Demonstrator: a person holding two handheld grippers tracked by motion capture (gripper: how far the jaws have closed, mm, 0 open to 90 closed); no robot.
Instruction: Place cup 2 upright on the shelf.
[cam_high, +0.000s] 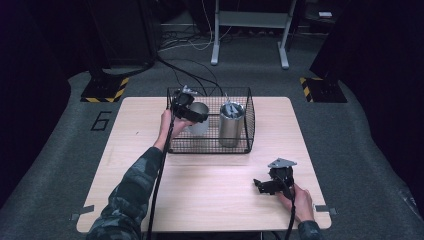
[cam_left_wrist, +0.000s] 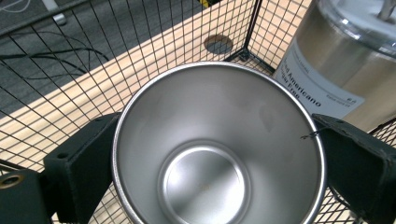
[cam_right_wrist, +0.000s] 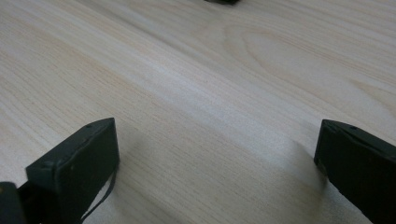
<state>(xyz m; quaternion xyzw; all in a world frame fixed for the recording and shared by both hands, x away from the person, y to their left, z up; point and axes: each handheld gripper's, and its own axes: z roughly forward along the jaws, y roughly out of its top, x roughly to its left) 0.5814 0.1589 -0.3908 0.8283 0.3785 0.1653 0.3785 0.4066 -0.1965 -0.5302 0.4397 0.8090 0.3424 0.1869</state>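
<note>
Nearest the high camera, the right claw (cam_high: 261, 186) rests by the table's (cam_high: 210, 200) near right corner, jaws spread wide with nothing but bare wood between them; the right gripper view confirms the gap is empty.

Farther back, the left claw (cam_high: 192, 116) is inside the wire basket (cam_high: 210, 146) that sits at the middle of the table's far edge. Its jaws stand on either side of the open steel cup (cam_left_wrist: 217, 144), pressed against the rim on both sides as far as the left gripper view shows, so the cup appears to be gripped. That cup is in the basket's left half, mouth up and empty. In the right half, just beside it, stands the tall steel tumbler (cam_high: 231, 125) with a clear lid and a printed label.

Risks, as I judge them: the cup's wall is smooth and tapered, so a hold at the rim could slip and let the cup drop or tilt. The tumbler is close on one side and the basket wall on the other, so a sideways swing could knock the tumbler over or snag a jaw in the mesh. A straight lift looks safest. The trailing cable could also catch the basket's top rail.

Count: one basket, one cup, one lidded tumbler, two claws.
</note>
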